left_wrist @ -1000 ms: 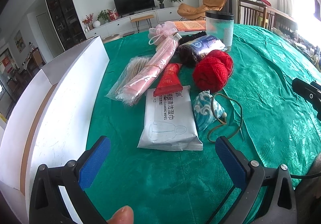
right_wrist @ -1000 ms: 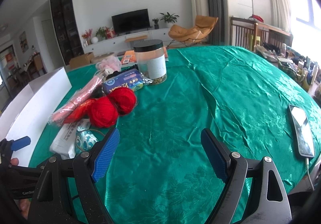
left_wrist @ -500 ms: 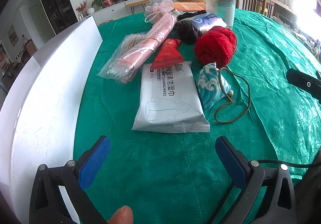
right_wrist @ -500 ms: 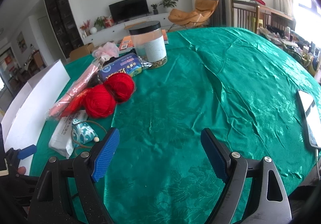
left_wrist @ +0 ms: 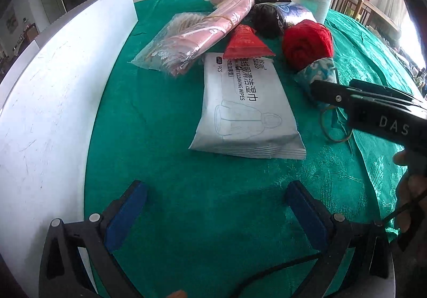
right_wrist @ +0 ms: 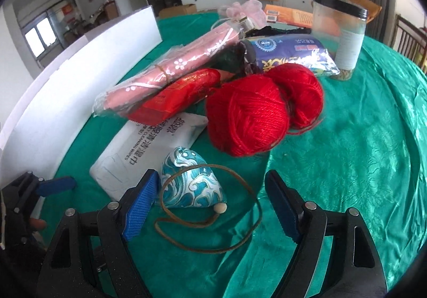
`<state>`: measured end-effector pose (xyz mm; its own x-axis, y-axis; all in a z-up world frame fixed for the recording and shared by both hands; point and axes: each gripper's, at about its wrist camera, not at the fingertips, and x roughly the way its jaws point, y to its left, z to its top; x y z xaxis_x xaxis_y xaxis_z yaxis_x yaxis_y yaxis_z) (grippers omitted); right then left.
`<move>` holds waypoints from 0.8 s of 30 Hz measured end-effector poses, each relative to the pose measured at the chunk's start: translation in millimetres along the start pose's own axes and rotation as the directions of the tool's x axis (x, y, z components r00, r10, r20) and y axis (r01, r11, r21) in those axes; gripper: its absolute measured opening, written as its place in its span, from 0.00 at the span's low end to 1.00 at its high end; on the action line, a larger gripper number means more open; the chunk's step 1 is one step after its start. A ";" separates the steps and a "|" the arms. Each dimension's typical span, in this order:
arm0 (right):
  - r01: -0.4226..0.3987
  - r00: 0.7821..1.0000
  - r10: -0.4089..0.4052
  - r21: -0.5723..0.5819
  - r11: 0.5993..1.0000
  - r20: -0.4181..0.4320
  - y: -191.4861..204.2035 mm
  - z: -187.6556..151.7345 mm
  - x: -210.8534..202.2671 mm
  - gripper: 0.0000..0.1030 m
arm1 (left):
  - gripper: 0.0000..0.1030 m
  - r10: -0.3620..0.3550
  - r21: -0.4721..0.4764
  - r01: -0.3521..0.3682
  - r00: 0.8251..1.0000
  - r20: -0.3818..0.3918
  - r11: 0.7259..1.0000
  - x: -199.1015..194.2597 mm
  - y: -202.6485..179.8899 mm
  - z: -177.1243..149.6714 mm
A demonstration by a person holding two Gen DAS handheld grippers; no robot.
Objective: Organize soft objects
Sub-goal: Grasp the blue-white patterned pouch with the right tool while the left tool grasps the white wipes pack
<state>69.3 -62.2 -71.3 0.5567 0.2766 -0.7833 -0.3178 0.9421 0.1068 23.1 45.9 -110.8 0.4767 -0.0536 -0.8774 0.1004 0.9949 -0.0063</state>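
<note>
A pile lies on the green cloth: a white wipes pack (left_wrist: 245,108), a red sachet (left_wrist: 245,43), a pink wrapped bundle (left_wrist: 213,28), red yarn balls (right_wrist: 248,116) and a blue patterned pouch (right_wrist: 190,186) with a brown cord. My left gripper (left_wrist: 216,215) is open and empty, short of the wipes pack. My right gripper (right_wrist: 210,204) is open, its fingers on either side of the pouch, left pad (right_wrist: 141,199) close beside it. The right gripper also shows at the right in the left wrist view (left_wrist: 373,106), covering part of the pouch (left_wrist: 317,75).
A white box wall (left_wrist: 53,100) runs along the left of the table. A clear jar with a black lid (right_wrist: 344,34), a blue foil packet (right_wrist: 291,55) and an orange booklet (right_wrist: 291,15) stand behind the pile. Green cloth (right_wrist: 360,154) spreads to the right.
My right gripper has swung left and forward from the open cloth to the pouch, now framing it. My left gripper has moved closer to the wipes pack.
</note>
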 end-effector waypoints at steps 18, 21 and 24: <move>0.259 0.944 -0.330 0.556 0.790 0.029 -140.9 -57.0 -76.5 0.83 | 1.00 0.003 -0.010 -0.003 1.000 0.009 1.000 -2.0 1.7 -2.1; 0.282 0.941 -0.337 0.548 0.787 -0.001 -139.7 -60.7 -69.0 0.83 | 1.00 0.005 -0.012 -0.005 1.000 0.011 1.000 -2.0 1.4 -2.7; 0.272 0.944 -0.330 0.565 0.779 0.001 -143.2 -63.0 -69.8 0.83 | 1.00 0.006 -0.012 -0.005 1.000 0.028 1.000 -3.0 1.2 -5.0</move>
<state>27.6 -228.3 -70.5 0.6314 -0.0497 -0.7739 0.3376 0.9161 0.2165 17.4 47.7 -110.6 0.5017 -0.0505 -0.8635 0.0875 0.9961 -0.0074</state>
